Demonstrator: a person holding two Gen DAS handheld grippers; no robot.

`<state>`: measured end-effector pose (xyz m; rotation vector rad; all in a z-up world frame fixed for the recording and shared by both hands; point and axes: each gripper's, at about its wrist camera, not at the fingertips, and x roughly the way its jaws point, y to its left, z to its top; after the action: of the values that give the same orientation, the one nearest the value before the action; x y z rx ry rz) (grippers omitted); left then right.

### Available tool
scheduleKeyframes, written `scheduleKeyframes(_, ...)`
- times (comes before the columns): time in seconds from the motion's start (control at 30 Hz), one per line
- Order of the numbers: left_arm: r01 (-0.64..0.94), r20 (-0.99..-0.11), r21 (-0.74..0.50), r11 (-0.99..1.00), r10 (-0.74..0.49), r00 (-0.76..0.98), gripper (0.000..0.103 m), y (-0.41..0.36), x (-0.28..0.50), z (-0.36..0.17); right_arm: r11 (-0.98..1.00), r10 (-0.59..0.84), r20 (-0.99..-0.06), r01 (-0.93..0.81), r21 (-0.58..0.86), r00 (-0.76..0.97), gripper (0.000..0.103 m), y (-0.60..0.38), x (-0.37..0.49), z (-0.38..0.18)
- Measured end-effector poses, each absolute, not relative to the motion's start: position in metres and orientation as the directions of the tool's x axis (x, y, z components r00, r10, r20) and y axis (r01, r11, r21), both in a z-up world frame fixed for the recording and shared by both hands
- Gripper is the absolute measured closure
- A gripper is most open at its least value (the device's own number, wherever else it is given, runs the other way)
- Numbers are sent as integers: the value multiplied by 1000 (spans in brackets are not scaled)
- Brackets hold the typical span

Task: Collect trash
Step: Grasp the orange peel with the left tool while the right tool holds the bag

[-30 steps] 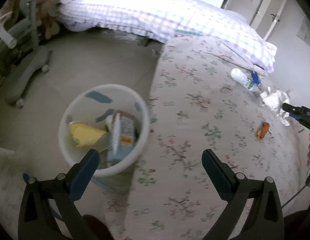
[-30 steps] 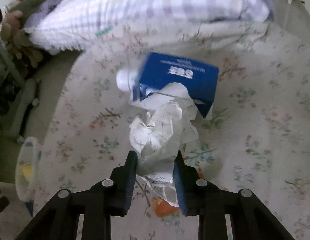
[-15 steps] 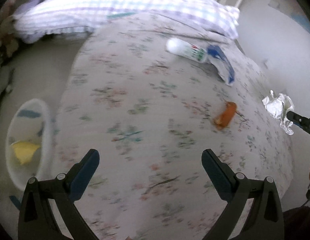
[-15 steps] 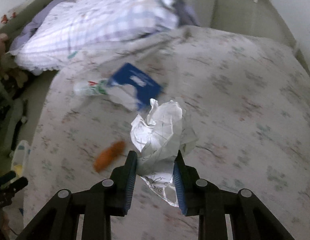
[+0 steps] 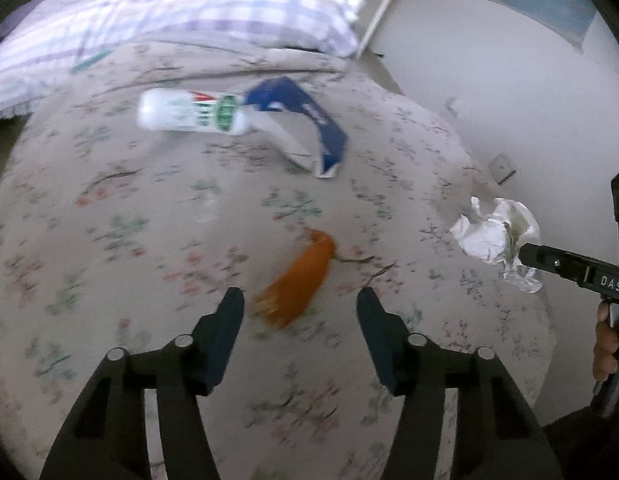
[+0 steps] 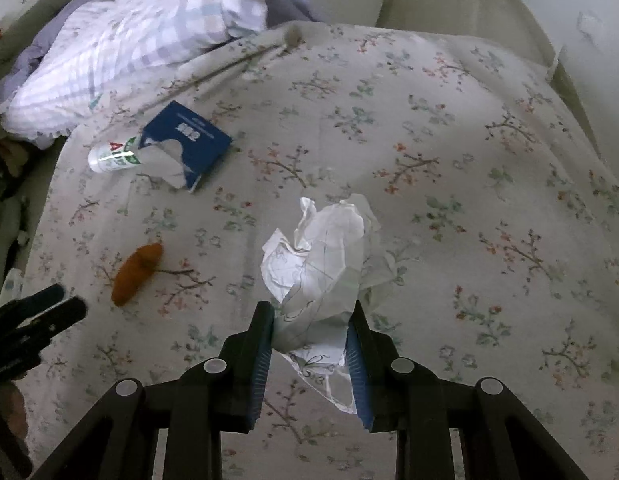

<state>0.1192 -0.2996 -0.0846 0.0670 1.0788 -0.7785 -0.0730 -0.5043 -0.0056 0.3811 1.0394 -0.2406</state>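
An orange peel-like scrap [image 5: 299, 280] [image 6: 135, 273] lies on the flowered bedspread. My left gripper [image 5: 300, 304] hovers just short of it, jaws closing, the scrap's near end between the fingertips but untouched. My right gripper [image 6: 311, 320] is shut on a crumpled white paper [image 6: 321, 264], held above the bed; the paper [image 5: 495, 232] also shows at the right of the left wrist view. A white bottle [image 5: 189, 112] [image 6: 113, 156] and a torn blue box [image 5: 305, 120] [image 6: 189, 140] lie farther up the bed.
A checked pillow [image 5: 169, 20] [image 6: 129, 48] lies at the head of the bed. The bed's right edge drops to a pale wall [image 5: 509, 80]. A hand [image 5: 607, 344] holds the right gripper's handle. The left gripper's dark fingers [image 6: 33, 312] show at the left of the right wrist view.
My left gripper swung from over the white bin to the bed, arriving at the orange scrap with narrower jaws. The right gripper carried the crumpled paper back from the blue box.
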Motion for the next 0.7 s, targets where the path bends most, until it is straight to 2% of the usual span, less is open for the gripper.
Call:
scheduleKeyframes(0.1, 607, -811, -324, 726, -543, 217, 45, -311, 121, -93, 905, -18, -874, 379, 192, 486, 72, -510, -75, -8)
scheduleKeyframes(0.17, 605, -811, -313, 732, -538, 231, 54, -315, 125, -96, 904, -18, -874, 382, 194, 485, 72, -512, -76, -9)
scheduleKeyframes(0.23, 586, -811, -325, 743, -537, 231, 85, -313, 130, -97, 902, -14, -877, 384, 196, 481, 72, -514, -75, -10)
scheduleKeyframes(0.27, 574, -809, -344, 743, -545, 221, 88, -310, 132, -98, 902, -14, -878, 385, 195, 479, 72, -515, -75, -11)
scheduleKeyframes(0.43, 552, -811, -360, 752, -545, 214, 93, -297, 133, -96, 906, -16, -880, 379, 188, 475, 72, -514, -71, -12)
scheduleKeyframes(0.7, 484, -822, -355, 800, -514, 246, 93, -250, 136, -84, 918, -8, -874, 351, 187, 485, 72, -496, -56, -6)
